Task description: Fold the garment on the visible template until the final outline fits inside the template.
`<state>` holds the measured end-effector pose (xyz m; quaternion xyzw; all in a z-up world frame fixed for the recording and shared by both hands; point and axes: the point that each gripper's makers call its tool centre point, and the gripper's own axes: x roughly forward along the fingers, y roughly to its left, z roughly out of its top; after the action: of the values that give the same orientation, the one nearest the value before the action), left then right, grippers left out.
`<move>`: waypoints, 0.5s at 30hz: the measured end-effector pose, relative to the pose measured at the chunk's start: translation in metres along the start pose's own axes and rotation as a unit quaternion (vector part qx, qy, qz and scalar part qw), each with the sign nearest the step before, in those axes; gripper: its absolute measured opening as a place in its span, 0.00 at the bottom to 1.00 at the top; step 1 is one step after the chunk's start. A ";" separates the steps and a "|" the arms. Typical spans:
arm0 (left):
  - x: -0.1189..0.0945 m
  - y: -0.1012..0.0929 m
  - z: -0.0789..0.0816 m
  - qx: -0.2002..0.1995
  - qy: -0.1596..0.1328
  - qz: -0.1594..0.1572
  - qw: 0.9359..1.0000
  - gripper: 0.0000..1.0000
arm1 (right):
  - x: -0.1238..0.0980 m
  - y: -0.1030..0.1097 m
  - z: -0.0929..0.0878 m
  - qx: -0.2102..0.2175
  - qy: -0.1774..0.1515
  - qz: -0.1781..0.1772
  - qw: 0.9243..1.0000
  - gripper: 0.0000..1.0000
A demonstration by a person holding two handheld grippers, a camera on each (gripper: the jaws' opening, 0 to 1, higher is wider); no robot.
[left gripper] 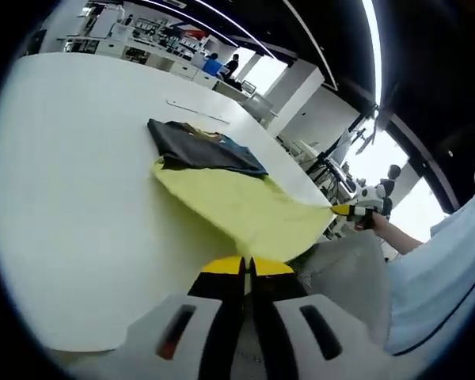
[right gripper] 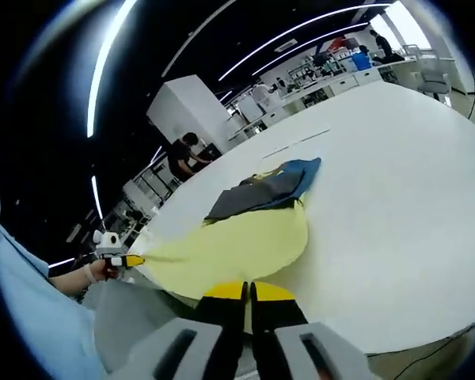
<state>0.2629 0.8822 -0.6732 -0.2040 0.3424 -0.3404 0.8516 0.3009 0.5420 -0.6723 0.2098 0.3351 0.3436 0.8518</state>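
Two grippers, each pinching one near corner of garment. Left gripper [left gripper: 247, 267]: yellow-tipped jaws pressed together on yellow hem at table's near edge. Right gripper [right gripper: 248, 293]: same, jaws closed on yellow fabric at the other near corner. Cross-check: right gripper visible in left gripper view at [left gripper: 350, 210], left gripper in right gripper view at [right gripper: 132, 259], both at the ends of the stretched edge, a hand behind each.

Garment [left gripper: 237, 202] lying on white table [left gripper: 71, 206], near edge pulled taut and lifted slightly off the surface. Yellow panel toward the grippers, dark grey and blue part bunched at the far end [right gripper: 261, 190]. Faint thin lines on table beyond the garment [left gripper: 196, 109], possibly template marking; outline not clearly readable, so fit can't be checked.

Step in hand, by judgement: start of a fold, near edge gripped and tensioned. Task early, garment wide and untidy.

Next move calls for: raising both corners evenly, carrying them forward over the dark section, keeping tension equal to avoid a skewed crease, laying down flat before release. Risk: fabric dragging whole garment off position.
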 end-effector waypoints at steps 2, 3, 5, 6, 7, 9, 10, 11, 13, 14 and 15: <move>-0.002 -0.004 -0.001 -0.001 0.001 -0.003 1.000 0.00 | -0.003 0.003 -0.002 0.001 0.001 0.000 1.000 0.00; -0.003 -0.007 -0.003 0.000 0.001 -0.005 1.000 0.00 | -0.004 0.004 -0.003 0.001 0.001 0.001 1.000 0.00; -0.005 -0.010 -0.005 -0.003 0.002 -0.007 1.000 0.00 | -0.005 0.004 -0.006 0.004 0.005 0.000 1.000 0.00; -0.005 -0.010 -0.006 -0.004 0.003 -0.007 1.000 0.00 | -0.005 0.003 -0.007 0.004 0.005 -0.001 1.000 0.00; -0.005 -0.011 -0.006 -0.003 0.003 -0.008 1.000 0.00 | -0.005 0.002 -0.008 0.008 0.006 -0.003 1.000 0.00; -0.004 -0.011 -0.007 -0.006 0.006 -0.011 1.000 0.00 | -0.005 0.002 -0.007 0.010 0.004 -0.004 1.000 0.00; -0.003 -0.011 -0.006 -0.007 0.006 -0.013 1.000 0.00 | -0.005 0.003 -0.006 0.012 0.001 -0.003 1.000 0.00; -0.002 -0.010 -0.005 -0.008 0.004 -0.014 1.000 0.00 | -0.004 0.003 -0.006 0.013 -0.001 -0.002 1.000 0.00; 0.000 -0.011 0.000 -0.010 -0.002 -0.018 1.000 0.00 | -0.004 0.002 -0.004 0.016 -0.004 -0.003 1.000 0.00; 0.000 -0.011 0.004 -0.009 -0.007 -0.019 1.000 0.00 | -0.003 0.001 -0.004 0.018 -0.004 -0.003 1.000 0.00; 0.000 -0.011 0.005 -0.008 -0.009 -0.019 1.000 0.00 | -0.002 0.001 -0.004 0.018 -0.004 -0.004 1.000 0.00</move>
<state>0.2622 0.8751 -0.6634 -0.2208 0.3332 -0.3522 0.8463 0.2965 0.5414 -0.6734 0.2254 0.3388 0.3335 0.8504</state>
